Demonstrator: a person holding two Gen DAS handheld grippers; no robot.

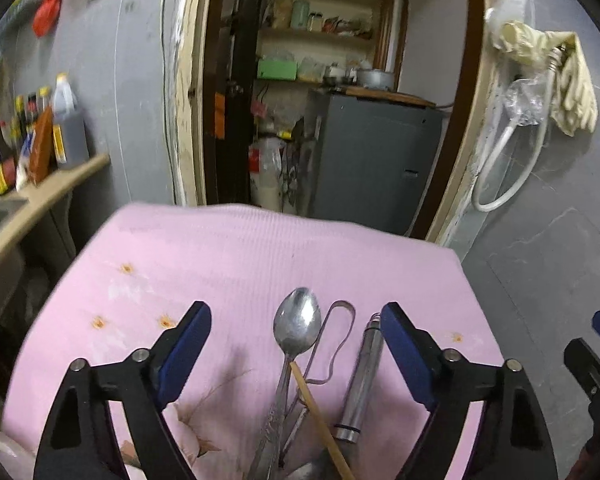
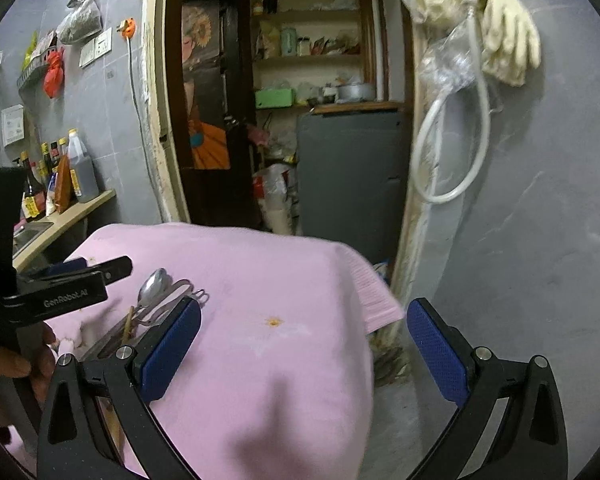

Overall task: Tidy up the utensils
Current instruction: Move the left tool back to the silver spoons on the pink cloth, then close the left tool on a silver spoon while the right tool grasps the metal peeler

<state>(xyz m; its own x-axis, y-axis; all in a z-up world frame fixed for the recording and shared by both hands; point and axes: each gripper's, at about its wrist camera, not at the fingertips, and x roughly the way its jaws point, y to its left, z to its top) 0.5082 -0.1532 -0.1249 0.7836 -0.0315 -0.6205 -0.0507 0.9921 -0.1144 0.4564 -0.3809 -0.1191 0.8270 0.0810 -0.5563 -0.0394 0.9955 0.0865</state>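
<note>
Pink-clothed counter (image 1: 228,248): we hold the left hand-held gripper (image 1: 296,356) spread over the spoon (image 1: 294,332); right hand-held gripper (image 2: 304,348) spread, idle. Pickup pending; next, close on spoon.

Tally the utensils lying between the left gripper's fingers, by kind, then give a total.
Metal spoon: 1
Wooden chopstick: 1
Bent wire tool: 1
Metal cylinder: 1
Total: 4 clearly seen; more handles may lie under the pile, cut off at the frame's edge.

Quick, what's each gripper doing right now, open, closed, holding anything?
Left gripper: open, holding nothing, with the spoon lying between its fingers.
Right gripper: open, empty, above the pink cloth.
</note>
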